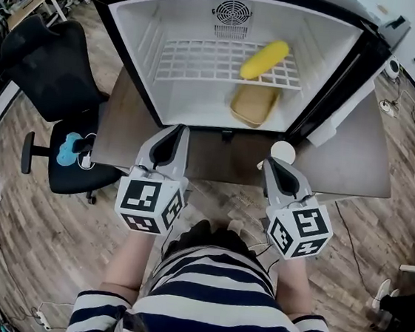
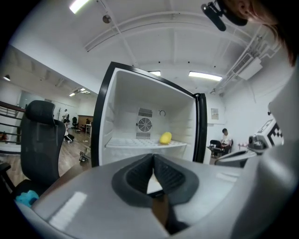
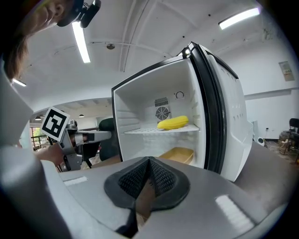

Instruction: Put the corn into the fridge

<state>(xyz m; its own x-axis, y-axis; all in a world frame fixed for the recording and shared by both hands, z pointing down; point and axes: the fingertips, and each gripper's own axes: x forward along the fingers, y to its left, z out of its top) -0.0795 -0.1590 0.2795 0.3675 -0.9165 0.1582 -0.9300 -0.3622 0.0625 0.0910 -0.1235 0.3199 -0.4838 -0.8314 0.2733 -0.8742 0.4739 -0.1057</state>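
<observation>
The yellow corn (image 1: 265,59) lies on the white wire shelf (image 1: 197,61) inside the open fridge (image 1: 133,34); it also shows as corn (image 2: 165,137) in the left gripper view and corn (image 3: 173,123) in the right gripper view. Both grippers are held back in front of the fridge, above the table edge. My left gripper (image 1: 170,144) is shut and empty, as is my right gripper (image 1: 280,171). Their jaws meet with nothing between them.
A tan tray (image 1: 253,105) sits on the fridge floor under the shelf. The fridge door (image 1: 349,103) stands open at the right. A white cup (image 1: 283,152) stands on the brown table (image 1: 364,164). A black office chair (image 1: 51,69) stands at the left.
</observation>
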